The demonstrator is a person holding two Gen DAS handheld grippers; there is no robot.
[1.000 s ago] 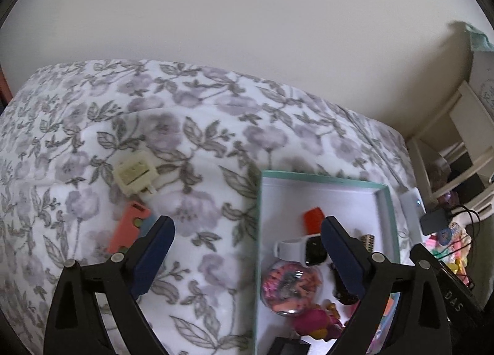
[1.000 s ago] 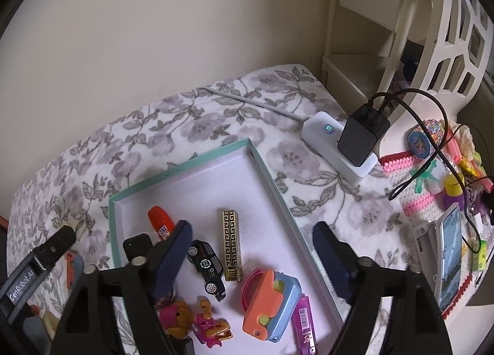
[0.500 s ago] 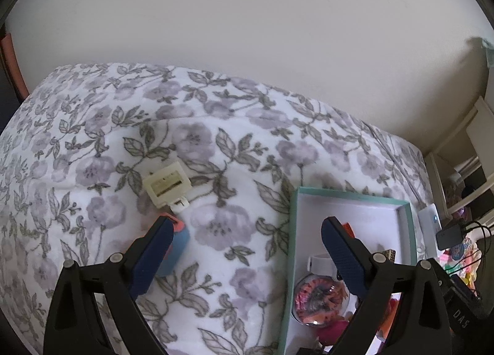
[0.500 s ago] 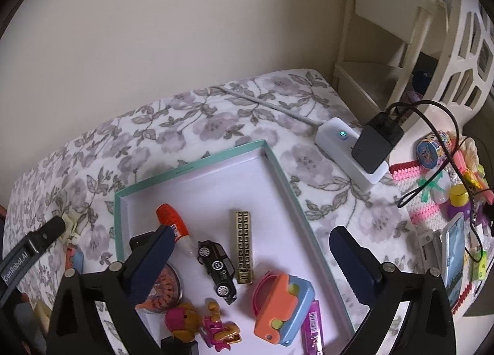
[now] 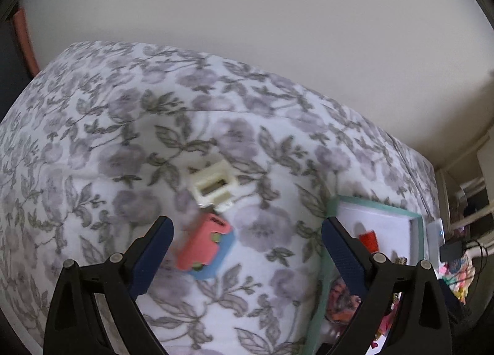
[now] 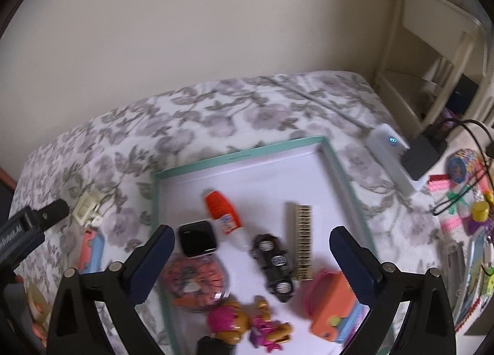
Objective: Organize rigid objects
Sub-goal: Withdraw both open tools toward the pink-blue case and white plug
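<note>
My left gripper (image 5: 247, 231) stands open over the floral bedspread, with a coral and blue toy (image 5: 205, 245) lying between its fingers but apart from both. A cream plastic block (image 5: 213, 186) lies just beyond that toy. My right gripper (image 6: 251, 240) is open above a teal-rimmed tray (image 6: 240, 156). The tray holds a smartwatch (image 6: 197, 237), an orange glue bottle (image 6: 220, 211), a black toy car (image 6: 274, 265), a gold patterned bar (image 6: 302, 240), a round clear case (image 6: 196, 281), an orange and blue toy (image 6: 335, 308) and small figures (image 6: 247, 324).
A white power strip (image 6: 390, 154) with a black charger (image 6: 423, 154) lies right of the tray. Bright clutter (image 6: 466, 200) fills the right edge, below a cream shelf unit (image 6: 432, 55). A wall backs the bed. The tray's corner (image 5: 333, 203) shows in the left wrist view.
Both grippers have shifted left across the bed. The coral toy has come between the left fingers, and the tray has slid right in both views. The right jaws have spread wider.
</note>
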